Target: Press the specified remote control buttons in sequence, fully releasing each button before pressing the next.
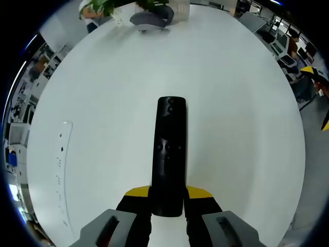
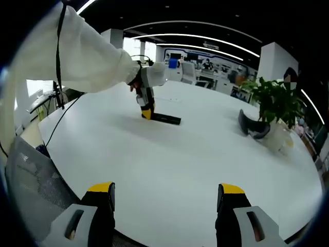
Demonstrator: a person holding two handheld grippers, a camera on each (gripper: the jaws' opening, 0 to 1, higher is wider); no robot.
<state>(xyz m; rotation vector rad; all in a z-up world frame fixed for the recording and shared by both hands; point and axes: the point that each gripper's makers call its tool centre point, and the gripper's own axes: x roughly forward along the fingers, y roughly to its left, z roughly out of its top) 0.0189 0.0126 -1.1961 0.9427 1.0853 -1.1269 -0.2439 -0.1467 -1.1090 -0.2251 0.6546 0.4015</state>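
A long black remote (image 1: 168, 154) lies on the white round table (image 1: 236, 113), pointing away from me. My left gripper (image 1: 167, 195) is shut on its near end, one yellow-tipped jaw on each side. In the right gripper view the same black remote (image 2: 165, 119) rests on the table (image 2: 169, 170) at the far side. The left gripper (image 2: 147, 111) clamps its end there, held by a person's white sleeve (image 2: 77, 51). My right gripper (image 2: 166, 189) hovers open over the near table edge, far from the remote, with nothing between its jaws.
A slim white remote (image 1: 61, 170) lies flat at the left of the table. A grey curved object (image 1: 150, 19) and a potted plant (image 1: 110, 6) stand at the far edge; they appear as the grey object (image 2: 253, 126) and plant (image 2: 275, 100). Office desks surround the table.
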